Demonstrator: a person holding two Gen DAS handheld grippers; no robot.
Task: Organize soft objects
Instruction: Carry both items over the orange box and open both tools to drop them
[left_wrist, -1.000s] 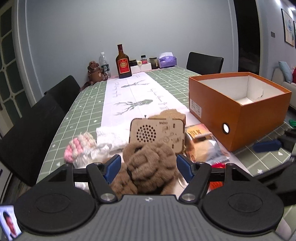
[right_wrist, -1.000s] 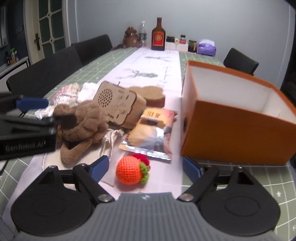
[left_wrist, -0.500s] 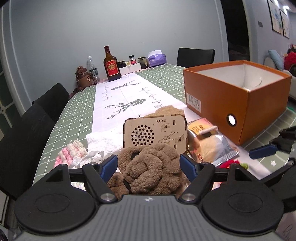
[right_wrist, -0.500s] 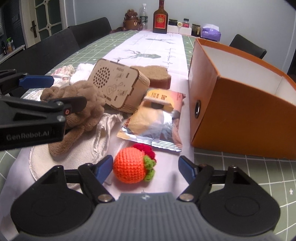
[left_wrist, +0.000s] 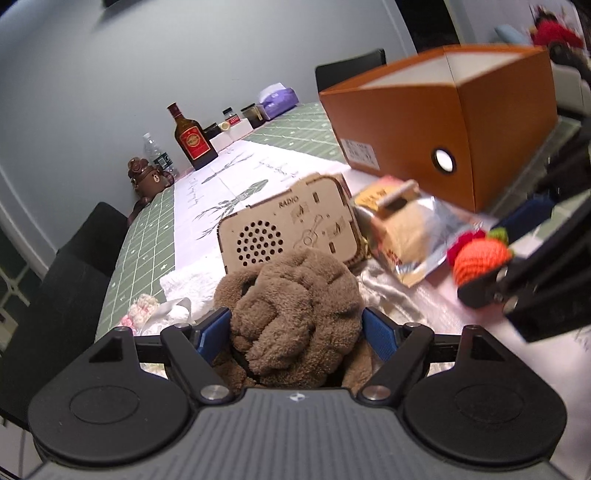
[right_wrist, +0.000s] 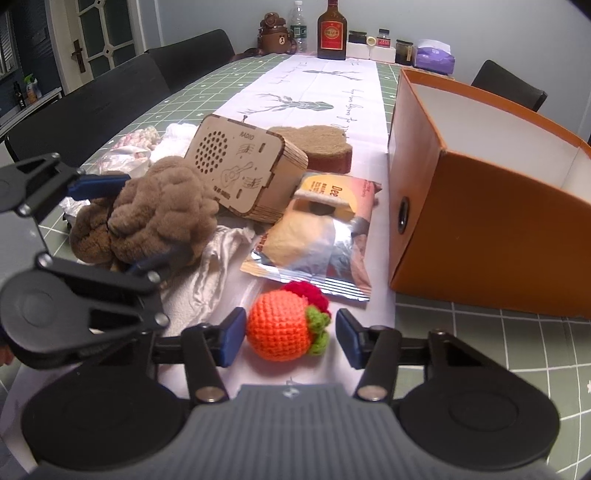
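- Left gripper (right_wrist: 122, 221): jaws opening, straddling the brown plush toy (right_wrist: 162, 214) on the table runner, pads seemingly not pressing.
- Wooden box (right_wrist: 243, 170) reads "RADIO".
- Snack packet (right_wrist: 321, 236) shows "Dee".
- Right gripper (right_wrist: 286, 339): jaws closing around the orange crocheted fruit (right_wrist: 280, 328), gaps remain.
- Orange box (right_wrist: 480, 206) stands right.

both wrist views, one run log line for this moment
left hand-held gripper: opening, around brown plush | right hand-held gripper: closing, crochet orange between pads, untouched | orange box: open

Wooden radio (right_wrist: 243, 170) behind plush toy (right_wrist: 159, 218) (box (right_wrist: 480, 236) rightward)
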